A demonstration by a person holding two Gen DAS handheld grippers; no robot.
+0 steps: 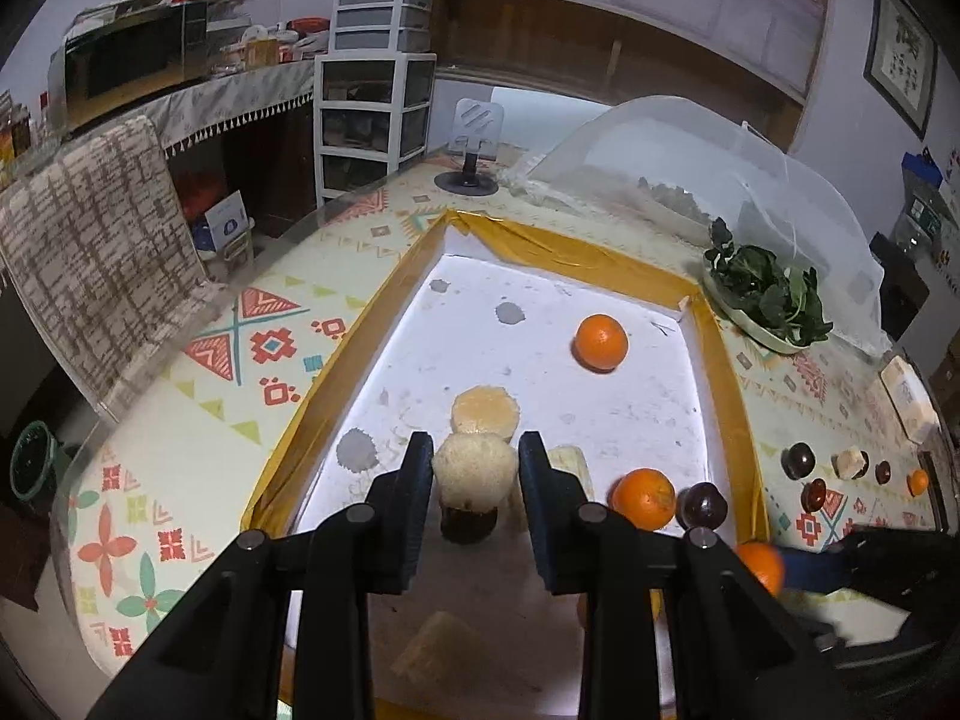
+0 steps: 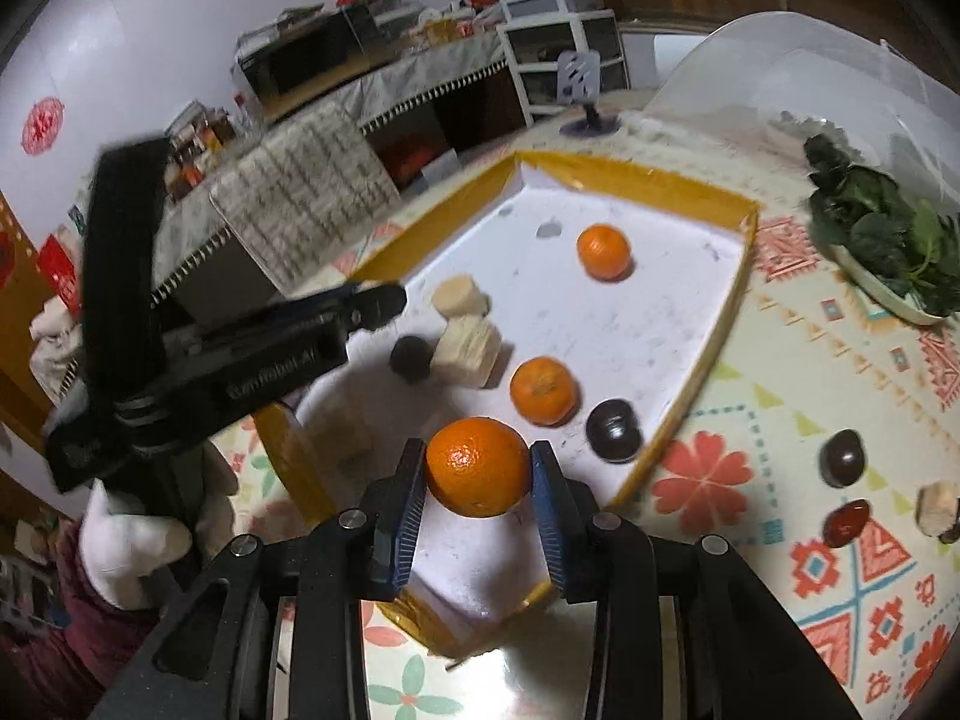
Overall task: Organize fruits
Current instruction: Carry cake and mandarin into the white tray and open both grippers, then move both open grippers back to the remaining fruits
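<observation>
A white tray with a yellow taped rim lies on the patterned tablecloth. My left gripper is shut on a pale peeled fruit chunk, above a dark round fruit in the tray. My right gripper is shut on an orange over the tray's near corner. Inside lie two more oranges, a dark plum and pale chunks. Outside, to the right, sit dark fruits, a red one and a pale piece.
A plate of leafy greens and a clear mesh food cover stand beyond the tray's right side. A phone stand is at the far table edge. A cushioned chair stands left of the table. A white-gloved hand holds the left gripper.
</observation>
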